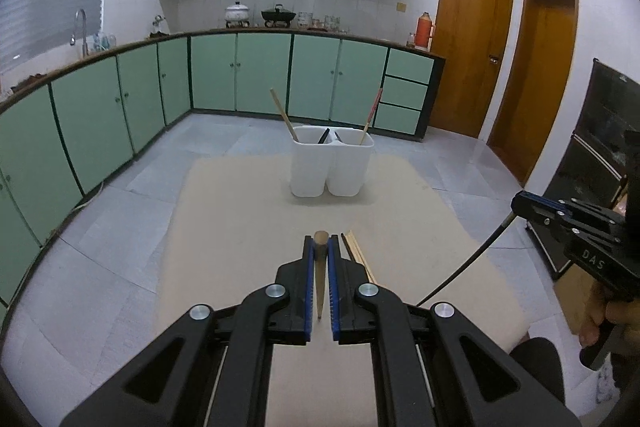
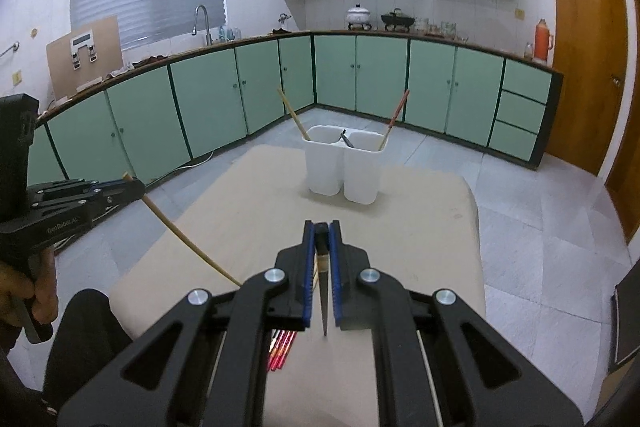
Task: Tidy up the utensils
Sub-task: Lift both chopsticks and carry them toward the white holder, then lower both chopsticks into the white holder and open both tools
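Left wrist: left gripper [image 1: 320, 247] pinches a wooden chopstick [image 1: 320, 275]; holder [image 1: 332, 167] ahead w/ a few utensils already in, loose chopsticks [image 1: 358, 255] just right of the fingers.

Right wrist: right gripper [image 2: 321, 235] clamps a dark chopstick [image 2: 323, 291]; red chopsticks [image 2: 282, 347] below-left remain. Approx. halfway done.

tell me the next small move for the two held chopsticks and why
Probably carry both forward to the white two-compartment holder and drop them in. The left gripper is shut on a tan chopstick, the right gripper on a dark chopstick, both lifted off the table.
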Tool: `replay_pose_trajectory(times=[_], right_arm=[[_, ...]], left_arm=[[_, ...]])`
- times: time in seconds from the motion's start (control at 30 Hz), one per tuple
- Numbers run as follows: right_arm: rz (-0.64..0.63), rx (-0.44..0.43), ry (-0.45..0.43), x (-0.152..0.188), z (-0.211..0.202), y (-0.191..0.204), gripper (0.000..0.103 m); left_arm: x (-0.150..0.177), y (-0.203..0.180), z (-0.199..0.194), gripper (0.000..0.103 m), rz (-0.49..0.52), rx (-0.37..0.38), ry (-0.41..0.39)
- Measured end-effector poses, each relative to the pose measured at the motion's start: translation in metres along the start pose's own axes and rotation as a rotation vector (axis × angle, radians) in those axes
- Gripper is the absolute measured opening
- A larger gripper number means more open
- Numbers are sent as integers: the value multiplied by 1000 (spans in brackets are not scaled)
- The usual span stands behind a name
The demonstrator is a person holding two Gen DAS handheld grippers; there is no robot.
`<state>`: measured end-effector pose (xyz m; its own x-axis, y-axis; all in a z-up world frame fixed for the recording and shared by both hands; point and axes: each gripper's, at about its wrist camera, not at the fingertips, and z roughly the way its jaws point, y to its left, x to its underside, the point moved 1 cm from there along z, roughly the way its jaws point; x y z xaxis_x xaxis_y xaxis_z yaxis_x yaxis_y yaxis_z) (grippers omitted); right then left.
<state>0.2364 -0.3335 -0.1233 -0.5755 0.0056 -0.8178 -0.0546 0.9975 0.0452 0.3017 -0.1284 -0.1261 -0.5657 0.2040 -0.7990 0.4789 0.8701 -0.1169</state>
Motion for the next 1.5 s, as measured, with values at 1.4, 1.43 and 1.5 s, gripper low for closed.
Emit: replay_pose_trajectory(times=[1.4, 1.43, 1.5], right_arm=[[-37, 35, -16, -237, 78, -54, 6], [-35, 37, -15, -241, 84, -56, 6], [-37, 48, -12, -249, 96, -58, 6]], left_arm=[[-233, -1, 69, 6, 84, 2, -189], [-237, -1, 74, 6, 85, -2, -193], [-248, 0, 88, 6, 83, -15, -198]])
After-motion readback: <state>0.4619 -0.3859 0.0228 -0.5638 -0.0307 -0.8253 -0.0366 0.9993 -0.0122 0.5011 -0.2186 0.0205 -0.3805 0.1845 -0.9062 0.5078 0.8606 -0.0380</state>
